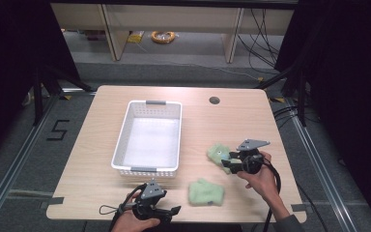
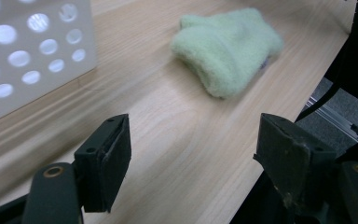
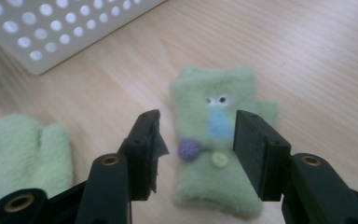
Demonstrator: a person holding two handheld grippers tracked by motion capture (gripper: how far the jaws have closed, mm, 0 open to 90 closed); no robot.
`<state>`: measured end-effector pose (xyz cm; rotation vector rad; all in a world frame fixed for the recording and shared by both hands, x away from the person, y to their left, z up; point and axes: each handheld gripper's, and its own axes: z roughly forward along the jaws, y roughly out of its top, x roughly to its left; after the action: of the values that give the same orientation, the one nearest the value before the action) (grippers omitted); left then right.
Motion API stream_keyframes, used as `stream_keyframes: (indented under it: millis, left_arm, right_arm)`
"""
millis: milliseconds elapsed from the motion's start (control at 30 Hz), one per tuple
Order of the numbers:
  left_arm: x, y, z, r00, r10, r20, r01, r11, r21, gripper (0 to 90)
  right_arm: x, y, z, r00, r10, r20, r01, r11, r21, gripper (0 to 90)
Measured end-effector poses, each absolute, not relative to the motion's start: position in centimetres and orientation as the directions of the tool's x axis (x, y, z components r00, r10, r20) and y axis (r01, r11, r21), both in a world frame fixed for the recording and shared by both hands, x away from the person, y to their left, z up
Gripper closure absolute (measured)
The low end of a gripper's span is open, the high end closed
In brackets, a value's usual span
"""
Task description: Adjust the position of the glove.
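two green mittens (image 1: 206,192) (image 3: 216,140) lie flat, both claws (image 2: 193,154) (image 3: 198,149) gaping empty, right one half-hiding the face mitten.

I work in what looks like a lab recording bay; my pale wooden table (image 1: 101,159) stands inside black curtains (image 1: 9,72), metal floor rails (image 1: 9,169) with a taped number, and loose cables (image 1: 263,38) behind.

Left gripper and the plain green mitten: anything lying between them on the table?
Nothing: in the left gripper view, only bare wooden table lies between the open left gripper and the plain green mitten.
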<state>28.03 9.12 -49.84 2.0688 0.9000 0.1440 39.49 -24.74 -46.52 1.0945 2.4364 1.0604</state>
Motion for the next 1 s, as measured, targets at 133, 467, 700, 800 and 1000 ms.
stream_keyframes:
  millis: [133,467,700,800,1000]
  left_arm:
    - [27.9,9.5,-49.9,0.725,0.651,-0.225,0.545,-0.343,0.765,26.0]
    - [27.5,9.9,-50.3,0.735,0.647,-0.204,0.542,-0.379,0.75,25.2]
    - [27.6,9.7,-50.4,0.724,0.656,-0.215,0.544,-0.351,0.762,25.2]
    - [27.7,9.9,-50.4,0.726,0.657,-0.206,0.545,-0.366,0.754,25.2]
    - [27.9,10.0,-50.6,0.722,0.661,-0.206,0.55,-0.367,0.75,25.5]
  right_arm:
    - [40.9,-24.6,-46.4,-0.664,0.746,0.044,0.539,0.437,0.72,52.4]
    - [42.6,-23.4,-47.5,-0.675,0.738,0.019,0.561,0.496,0.663,55.6]
    - [43.1,-23.2,-48.8,-0.661,0.749,0.038,0.599,0.497,0.628,58.3]
    - [43.3,-23.3,-49.1,-0.659,0.751,0.044,0.602,0.491,0.63,61.2]
    - [43.6,-23.8,-49.8,-0.647,0.757,0.089,0.606,0.44,0.663,69.1]
